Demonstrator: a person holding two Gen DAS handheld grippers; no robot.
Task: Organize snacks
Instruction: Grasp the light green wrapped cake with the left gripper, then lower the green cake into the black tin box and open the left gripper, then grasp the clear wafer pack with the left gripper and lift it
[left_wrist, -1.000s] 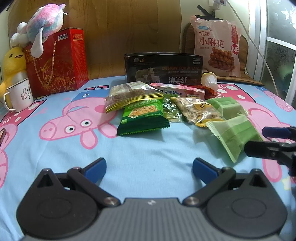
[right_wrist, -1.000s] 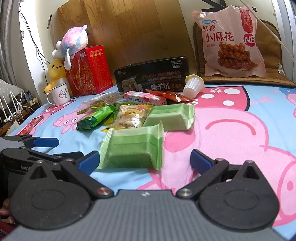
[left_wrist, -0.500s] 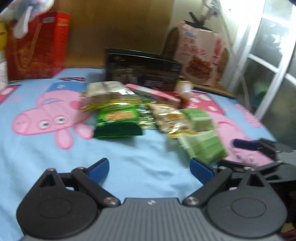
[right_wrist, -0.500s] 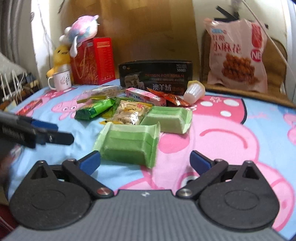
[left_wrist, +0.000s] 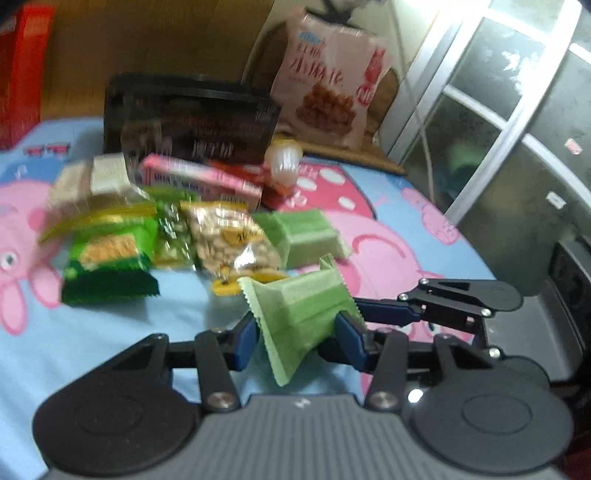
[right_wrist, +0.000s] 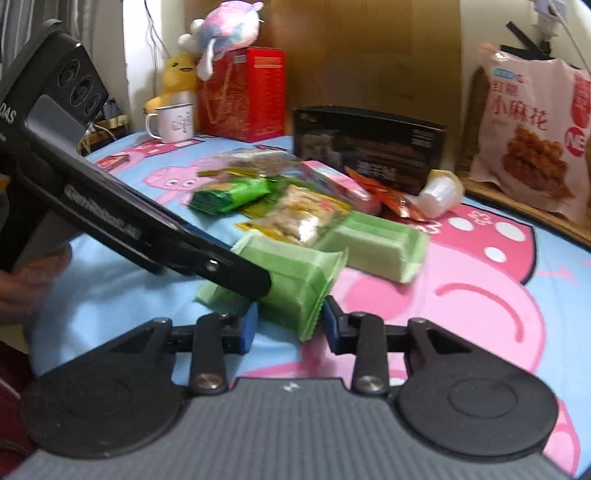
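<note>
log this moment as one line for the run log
step: grab green packet | left tool: jaws just closing on packet | right tool: jaws just closing on same packet | other snacks: on bedsheet

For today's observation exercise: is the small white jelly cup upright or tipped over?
Tipped over. In the right wrist view the jelly cup lies on its side on the sheet.

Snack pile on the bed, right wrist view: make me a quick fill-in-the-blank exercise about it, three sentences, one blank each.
1. The white mug stands beside a ___ box.
2. Exactly ___ pale green packets are in view.
3. The blue sheet is printed with pink ___.

Missing words: red; two; pigs.
</note>
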